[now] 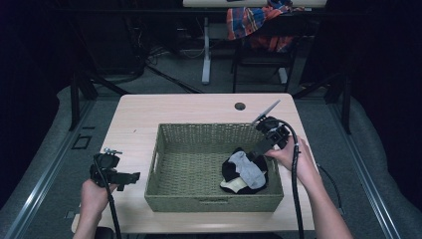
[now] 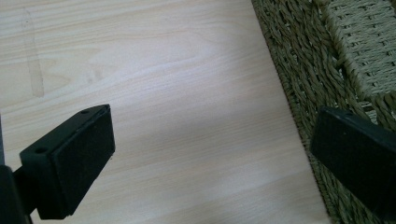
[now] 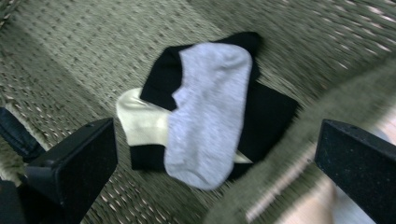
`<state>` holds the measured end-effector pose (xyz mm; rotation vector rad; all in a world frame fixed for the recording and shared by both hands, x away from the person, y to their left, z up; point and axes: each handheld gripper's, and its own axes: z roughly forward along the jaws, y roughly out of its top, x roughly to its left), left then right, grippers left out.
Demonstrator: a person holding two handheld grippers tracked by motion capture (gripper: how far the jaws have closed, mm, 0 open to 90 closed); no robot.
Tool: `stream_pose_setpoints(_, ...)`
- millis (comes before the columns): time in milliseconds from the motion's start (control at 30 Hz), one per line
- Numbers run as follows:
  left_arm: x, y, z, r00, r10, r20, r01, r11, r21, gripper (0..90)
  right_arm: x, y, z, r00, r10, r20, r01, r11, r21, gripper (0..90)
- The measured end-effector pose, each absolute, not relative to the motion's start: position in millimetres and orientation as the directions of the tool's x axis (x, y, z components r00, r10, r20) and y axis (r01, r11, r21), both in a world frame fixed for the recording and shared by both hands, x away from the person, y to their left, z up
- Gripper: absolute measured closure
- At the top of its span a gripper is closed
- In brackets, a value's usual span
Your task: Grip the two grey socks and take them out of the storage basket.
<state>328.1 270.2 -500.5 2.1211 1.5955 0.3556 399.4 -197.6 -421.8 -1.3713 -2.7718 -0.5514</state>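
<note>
One grey sock [image 3: 208,112] lengthwise, toe toward basket's [image 1: 169,199] near wall, atop black socks [image 3: 271,116].

1. both forearms are showing bare, with no sleeves.
2. the left gripper [image 1: 130,177] is looking black and boxy, a black cable trailing from it.
3. the right gripper [image 1: 255,151] is wearing a grey three-cornered plate and trailing a thick black cable.
4. flat black pads [image 2: 81,163] are facing each jaw.

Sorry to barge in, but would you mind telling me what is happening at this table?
A person is working with a gripper in each hand at a woven basket that holds a small pile of socks: a grey sock lies on top of black socks and a cream one. The right gripper stands open over the basket's right rim, holding nothing. The left gripper stands open over the table, left of the basket.
</note>
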Motion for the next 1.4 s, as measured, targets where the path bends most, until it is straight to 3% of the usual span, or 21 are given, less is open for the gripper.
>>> stream_pose_setpoints(300,328,271,-500,0.297,0.952,-0.068,0.834,-0.224,0.504,0.4,404,-175,-442,-0.654,0.744,0.136,0.748,0.61,0.26,1.9)
stream_pose_setpoints(433,328,270,-500,0.3,0.952,-0.064,0.831,-0.228,0.507,0.4,406,-167,-456,-0.652,0.746,0.134,0.75,0.611,0.251,14.6)
stream_pose_setpoints(767,328,269,-501,0.304,0.951,-0.064,0.834,-0.233,0.501,0.6,409,-144,-482,-0.673,0.736,0.077,0.734,0.652,0.188,30.7)
stream_pose_setpoints(933,328,270,-500,0.303,0.951,-0.063,0.833,-0.232,0.502,0.6,411,-137,-495,-0.676,0.734,0.059,0.734,0.665,0.137,40.3)
stream_pose_setpoints(967,328,269,-500,0.303,0.951,-0.063,0.833,-0.232,0.503,0.6,413,-137,-494,-0.693,0.72,0.041,0.72,0.688,0.092,42.3)
stream_pose_setpoints(1000,328,269,-500,0.303,0.951,-0.063,0.833,-0.232,0.502,0.7,411,-136,-500,-0.669,0.742,0.047,0.74,0.659,0.134,44.5)
stream_pose_setpoints(1067,329,269,-501,0.305,0.95,-0.065,0.835,-0.233,0.499,0.7,411,-136,-503,-0.68,0.733,0.014,0.73,0.675,0.106,48.7)
stream_pose_setpoints(1167,329,269,-501,0.306,0.95,-0.063,0.835,-0.236,0.497,0.7,412,-135,-508,-0.686,0.727,0.013,0.726,0.683,0.078,58.3)
stream_pose_setpoints(1267,328,269,-500,0.305,0.95,-0.063,0.835,-0.236,0.497,0.7,411,-135,-509,-0.678,0.735,0.027,0.733,0.674,0.092,75.8)
stream_pose_setpoints(1400,329,268,-500,0.308,0.949,-0.063,0.835,-0.238,0.495,0.8,411,-139,-499,-0.687,0.726,0.023,0.725,0.682,0.097,84.6)
